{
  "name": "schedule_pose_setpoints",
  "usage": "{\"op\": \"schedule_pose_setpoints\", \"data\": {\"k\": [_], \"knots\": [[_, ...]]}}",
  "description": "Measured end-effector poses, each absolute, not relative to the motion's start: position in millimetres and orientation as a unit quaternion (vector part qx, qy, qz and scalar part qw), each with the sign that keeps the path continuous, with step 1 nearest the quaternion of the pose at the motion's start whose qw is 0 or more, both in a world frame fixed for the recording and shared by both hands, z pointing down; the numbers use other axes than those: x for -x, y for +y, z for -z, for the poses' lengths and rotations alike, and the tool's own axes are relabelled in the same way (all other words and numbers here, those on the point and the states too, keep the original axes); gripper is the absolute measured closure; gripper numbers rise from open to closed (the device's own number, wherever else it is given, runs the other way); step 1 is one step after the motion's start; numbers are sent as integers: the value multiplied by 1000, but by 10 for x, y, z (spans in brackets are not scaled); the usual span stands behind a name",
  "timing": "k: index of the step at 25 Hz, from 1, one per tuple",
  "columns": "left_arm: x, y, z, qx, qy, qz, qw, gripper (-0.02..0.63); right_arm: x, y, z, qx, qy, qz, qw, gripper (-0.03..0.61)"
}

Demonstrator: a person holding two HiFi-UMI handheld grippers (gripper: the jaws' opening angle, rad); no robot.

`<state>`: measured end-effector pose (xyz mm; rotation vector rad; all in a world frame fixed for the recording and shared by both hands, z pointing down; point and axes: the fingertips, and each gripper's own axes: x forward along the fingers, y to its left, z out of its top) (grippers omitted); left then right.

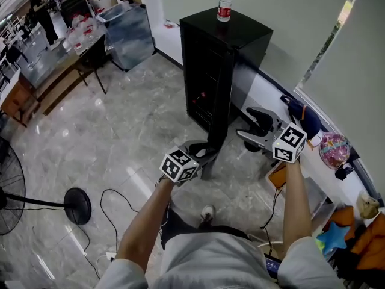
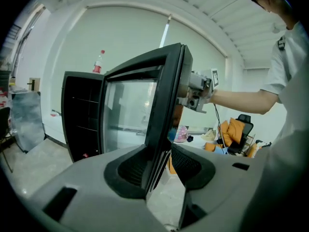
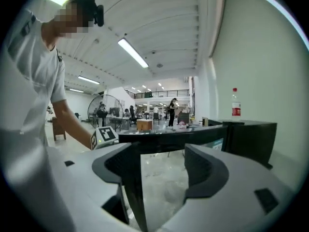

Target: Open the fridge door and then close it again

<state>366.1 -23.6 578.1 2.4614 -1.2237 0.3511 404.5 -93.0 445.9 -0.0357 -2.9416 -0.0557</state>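
Now the left tongs (image 2: 161, 161) stand released astride the free edge of the open black fridge door (image 2: 166, 95), and the right tongs (image 3: 161, 163), equally released, hover just beside its upper corner.

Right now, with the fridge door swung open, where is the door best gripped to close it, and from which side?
Grip the fridge door by its free upright edge, far from the hinge, coming at it edge-on so one jaw lies on each face. The frame there is thin and flat. The left gripper straddles it, jaws open.
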Motion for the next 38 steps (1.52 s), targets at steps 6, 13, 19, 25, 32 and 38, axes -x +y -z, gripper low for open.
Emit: {"op": "schedule_pose_setpoints", "data": {"k": [6, 13, 19, 25, 32, 38], "knots": [[-4132, -399, -5788, -883, -419, -110, 178, 456, -4438, -692, -4357, -22, -998, -9, 66, 218], [-4657, -684, -5814, -888, -403, -131, 178, 457, -4668, -785, -4551, -126, -988, -26, 86, 216], [-4982, -834, -5824, -889, -391, -142, 190, 457, -4892, -1048, -4674, -214, -972, -52, 82, 256], [-4807, -936, -5800, -874, -423, -128, 201, 457, -5228, -1396, -4684, -263, -960, -59, 82, 362], [-4194, -1061, -5625, -852, -479, -134, 166, 457, -5559, -1718, -4720, -323, -941, -75, 63, 371], [-3736, -1068, -5395, -838, -512, -119, 147, 463, -5762, -2034, -4765, -351, -931, -65, 81, 370]]}}
